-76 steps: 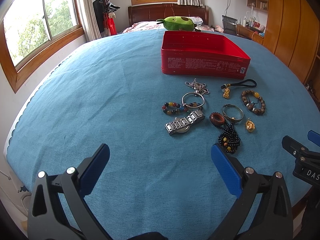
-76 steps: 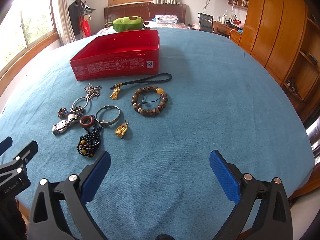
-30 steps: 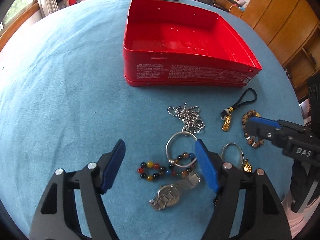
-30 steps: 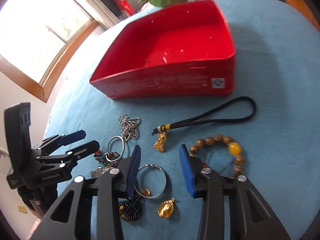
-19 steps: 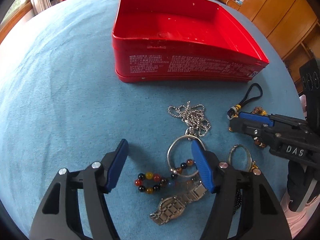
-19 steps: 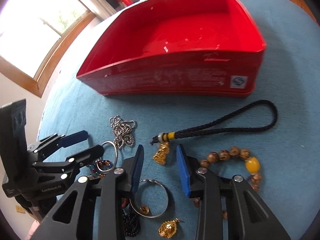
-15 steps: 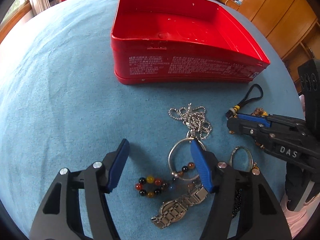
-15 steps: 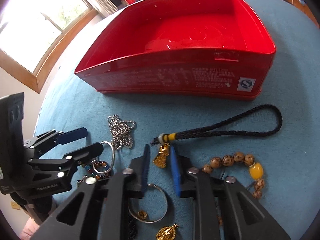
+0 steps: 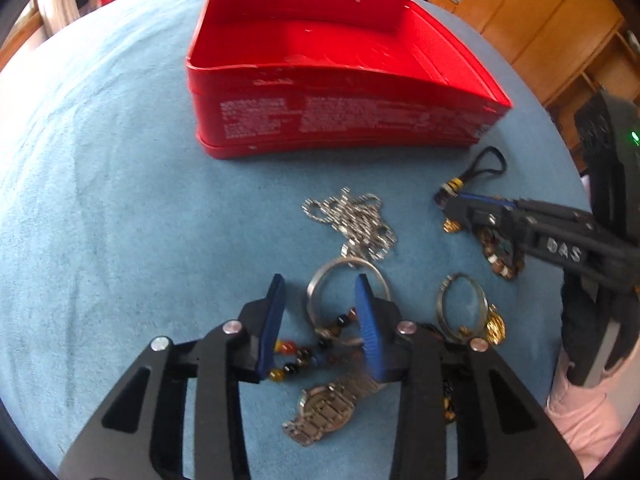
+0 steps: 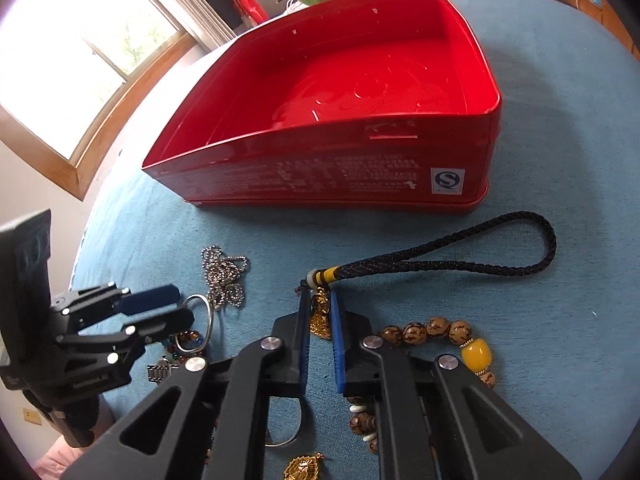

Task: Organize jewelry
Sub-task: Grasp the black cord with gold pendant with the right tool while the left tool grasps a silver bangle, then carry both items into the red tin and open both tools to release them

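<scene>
Your right tool (image 10: 320,322) has its jaws nearly together on the gold charm (image 10: 320,316) at the end of the black cord (image 10: 480,258); it looks clamped, with the charm pinched between the blue pads. From that tool the cord's long axis runs out toward 2 o'clock, ending in a loop, and the red tin (image 10: 360,120) sits at 12 o'clock, just past the cord. So the lift should carry the charm forward and let the cord trail behind, watching that the loop clears the tin's near wall.

Your left tool (image 9: 320,316) has its jaws apart, straddling the coloured bead bracelet (image 9: 304,356) where it crosses the silver ring (image 9: 348,292). The ring and its ball chain (image 9: 352,220) lie toward 12 o'clock from that tool, the watch (image 9: 328,408) under it at 6 o'clock. The tin (image 9: 340,120) is farther off at 12 o'clock on the blue worktop (image 9: 100,200), with nothing in it yet.
</scene>
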`<state>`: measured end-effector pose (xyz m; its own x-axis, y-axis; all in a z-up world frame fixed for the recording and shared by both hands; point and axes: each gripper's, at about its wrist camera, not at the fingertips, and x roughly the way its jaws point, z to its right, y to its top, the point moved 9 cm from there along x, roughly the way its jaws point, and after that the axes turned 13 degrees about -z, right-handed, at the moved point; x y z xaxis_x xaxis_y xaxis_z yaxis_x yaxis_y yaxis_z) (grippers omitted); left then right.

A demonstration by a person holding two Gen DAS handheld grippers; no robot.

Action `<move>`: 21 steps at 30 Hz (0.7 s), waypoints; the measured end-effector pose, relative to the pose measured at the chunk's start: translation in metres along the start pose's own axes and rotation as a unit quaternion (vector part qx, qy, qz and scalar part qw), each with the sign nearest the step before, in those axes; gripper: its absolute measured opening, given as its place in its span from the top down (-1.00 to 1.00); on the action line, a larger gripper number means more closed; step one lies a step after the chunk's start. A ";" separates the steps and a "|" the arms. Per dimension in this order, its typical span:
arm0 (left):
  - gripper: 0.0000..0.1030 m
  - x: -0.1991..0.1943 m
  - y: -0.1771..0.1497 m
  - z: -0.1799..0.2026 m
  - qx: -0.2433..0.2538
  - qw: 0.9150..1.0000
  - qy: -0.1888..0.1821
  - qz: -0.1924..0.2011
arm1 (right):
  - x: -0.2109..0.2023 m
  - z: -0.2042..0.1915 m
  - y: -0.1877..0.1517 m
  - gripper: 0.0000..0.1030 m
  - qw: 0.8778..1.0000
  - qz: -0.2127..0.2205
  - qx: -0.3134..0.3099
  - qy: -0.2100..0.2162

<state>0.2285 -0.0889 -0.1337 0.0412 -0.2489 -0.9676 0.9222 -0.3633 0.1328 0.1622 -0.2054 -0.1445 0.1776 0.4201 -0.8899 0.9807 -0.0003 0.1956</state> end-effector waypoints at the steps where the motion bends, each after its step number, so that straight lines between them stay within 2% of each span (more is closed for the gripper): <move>1: 0.45 0.003 0.002 0.003 0.006 1.000 0.002 -0.002 | 0.001 -0.001 -0.001 0.82 1.000 0.000 0.000 0.001; 3: 0.49 0.005 0.001 0.006 0.013 1.000 0.016 0.000 | 0.002 -0.001 0.000 0.82 1.000 0.000 0.001 0.002; 6: 0.67 0.009 0.002 0.006 0.017 0.999 0.033 0.003 | 0.007 -0.004 0.006 0.82 1.000 0.000 0.001 0.002; 8: 0.92 0.010 0.006 0.005 0.015 0.999 0.041 0.007 | 0.007 -0.004 0.007 0.81 1.000 0.000 0.003 0.004; 13: 0.96 0.012 0.015 0.005 0.000 1.000 0.023 0.018 | 0.008 -0.004 0.009 0.81 1.000 0.000 0.004 0.006; 21: 0.97 -0.010 0.003 -0.009 -0.016 0.999 0.016 0.044 | 0.002 -0.004 0.007 0.84 1.000 0.010 -0.001 0.001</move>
<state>0.2347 -0.0795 -0.1255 0.1344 -0.2500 -0.9589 0.9264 -0.3118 0.2111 0.1688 -0.2011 -0.1431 0.1964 0.4222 -0.8849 0.9769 -0.0073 0.2134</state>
